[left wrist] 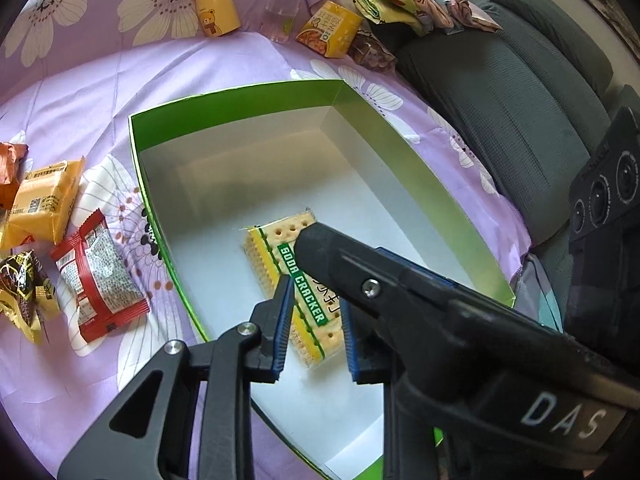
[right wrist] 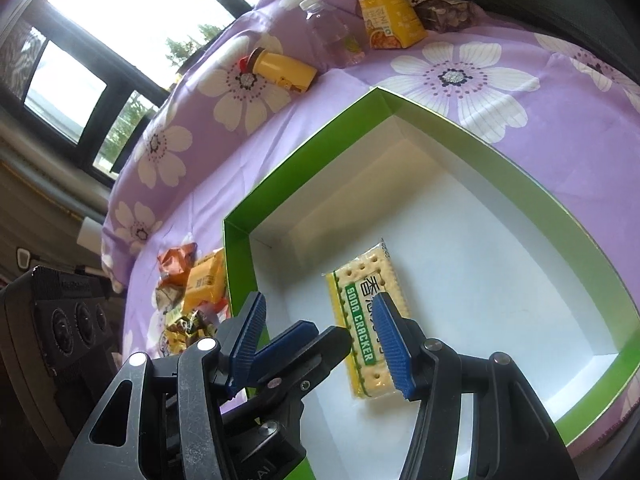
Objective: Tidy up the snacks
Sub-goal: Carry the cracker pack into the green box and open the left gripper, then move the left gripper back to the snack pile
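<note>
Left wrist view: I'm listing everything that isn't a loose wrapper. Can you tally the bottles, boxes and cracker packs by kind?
Bottles: 2, the yellow bear bottle and the clear water bottle
Boxes: 2, the open green box and the small yellow carton
Cracker packs: 1, the soda cracker pack lying in the green box
Total: 5

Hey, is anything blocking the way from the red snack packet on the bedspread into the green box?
Only the green box wall nearest the red snack packet stands between them, so the packet must go up over it. Inside, the soda cracker pack and both open tongs, left and right, fill the near end.
</note>
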The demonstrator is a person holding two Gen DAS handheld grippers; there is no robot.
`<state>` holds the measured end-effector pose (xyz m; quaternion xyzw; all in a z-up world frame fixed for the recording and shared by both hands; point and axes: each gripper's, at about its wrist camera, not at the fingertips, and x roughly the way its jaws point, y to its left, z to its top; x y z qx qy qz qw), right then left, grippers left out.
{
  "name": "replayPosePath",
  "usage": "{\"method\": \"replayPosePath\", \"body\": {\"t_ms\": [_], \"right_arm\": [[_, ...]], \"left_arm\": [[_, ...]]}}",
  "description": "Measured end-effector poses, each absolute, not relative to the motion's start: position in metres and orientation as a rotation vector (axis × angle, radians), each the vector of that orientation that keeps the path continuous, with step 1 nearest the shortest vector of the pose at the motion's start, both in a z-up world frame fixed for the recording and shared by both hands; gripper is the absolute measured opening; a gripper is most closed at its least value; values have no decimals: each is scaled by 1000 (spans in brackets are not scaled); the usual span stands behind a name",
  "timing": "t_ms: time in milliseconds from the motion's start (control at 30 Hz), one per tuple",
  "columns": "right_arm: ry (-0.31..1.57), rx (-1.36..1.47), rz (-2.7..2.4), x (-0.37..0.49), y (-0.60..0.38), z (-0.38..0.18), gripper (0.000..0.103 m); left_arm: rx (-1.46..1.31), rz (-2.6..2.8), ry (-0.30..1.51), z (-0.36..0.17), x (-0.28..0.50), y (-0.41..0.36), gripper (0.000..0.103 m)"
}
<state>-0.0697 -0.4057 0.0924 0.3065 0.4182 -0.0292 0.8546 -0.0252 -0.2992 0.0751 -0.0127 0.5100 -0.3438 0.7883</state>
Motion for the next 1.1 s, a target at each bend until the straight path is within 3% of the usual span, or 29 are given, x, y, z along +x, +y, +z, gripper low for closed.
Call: {"method": "replayPosePath", "body": {"t_ms": [1100], "right_arm": [[888,584,-155,-70,-400,96,58]], "left_arm": [[2,-628,1070,81,-26,-265,13]]}}
